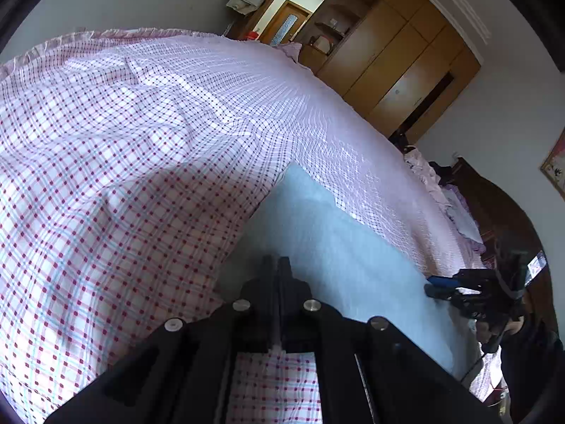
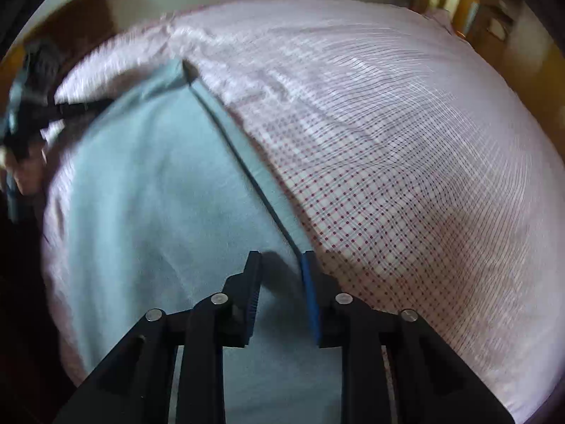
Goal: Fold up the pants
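A: Where are the pants?

B: They lie flat on the bed; they are light blue; in the right view they fill the space from 6 o'clock up to 11 o'clock, and one layer lies on top of another with a dark line along the edge.

A: What does the right gripper do?

B: Its fingers stand apart, with nothing between them; they hover just over the edge of the pants at 6 o'clock.

A: And the left gripper?

B: Its fingers are pressed together over the pants near 6 o'clock; I can't tell if any cloth is pinched in there.

A: How do we do this step well?

B: I think both grippers should take the same edge, one at each end; grab both layers, lift only a little, and lay the cloth down with the edges lined up; then smooth it.

A: What can't we see?

B: The right view is blurry; the near end of the pants is hidden under the grippers; I can't tell which end is the waist.
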Available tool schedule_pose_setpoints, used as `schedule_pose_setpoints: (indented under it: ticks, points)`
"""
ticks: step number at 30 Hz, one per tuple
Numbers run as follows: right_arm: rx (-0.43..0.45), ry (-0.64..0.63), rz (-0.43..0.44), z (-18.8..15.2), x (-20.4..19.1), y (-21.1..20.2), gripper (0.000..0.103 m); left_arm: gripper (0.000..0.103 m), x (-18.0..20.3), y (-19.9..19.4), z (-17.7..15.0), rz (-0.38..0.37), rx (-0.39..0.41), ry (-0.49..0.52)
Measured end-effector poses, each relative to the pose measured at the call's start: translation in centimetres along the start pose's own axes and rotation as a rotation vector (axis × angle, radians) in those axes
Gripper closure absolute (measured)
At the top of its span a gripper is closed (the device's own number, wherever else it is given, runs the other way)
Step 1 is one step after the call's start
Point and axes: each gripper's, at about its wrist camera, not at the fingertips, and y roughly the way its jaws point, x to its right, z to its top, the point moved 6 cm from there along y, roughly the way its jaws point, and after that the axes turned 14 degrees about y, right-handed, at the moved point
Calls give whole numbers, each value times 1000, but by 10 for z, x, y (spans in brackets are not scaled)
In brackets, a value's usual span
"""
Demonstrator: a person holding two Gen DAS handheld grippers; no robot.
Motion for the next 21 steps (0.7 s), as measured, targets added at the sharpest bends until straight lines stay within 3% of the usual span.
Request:
schedule_pose_setpoints:
  ticks: [3, 4, 5, 8, 12, 15, 21]
  points:
    - [-21, -37, -29, -2, -5, 7, 87, 103, -3, -4, -5, -35, 9, -30]
    - [-21, -52, -36, -3, -7, 7, 100, 103, -5, -4, -5, -49, 11, -46]
    - [-16, -77, -58, -5, -11, 7, 103, 103, -7, -4, -5, -56, 13, -59]
    - [30, -118, -108, -7, -16, 1, 103, 103, -12, -6, -6, -63, 17, -86]
    - [89, -46, -84, -6, -3, -19, 103, 103, -17, -7, -2, -39, 20, -74]
    - [78, -49, -117, -7, 6, -19, 103, 103, -12, -10, 7, -58, 28, -59]
    - [90, -59, -146, -2, 11, -14, 103, 103, -7, -2, 13, 9, 7, 37]
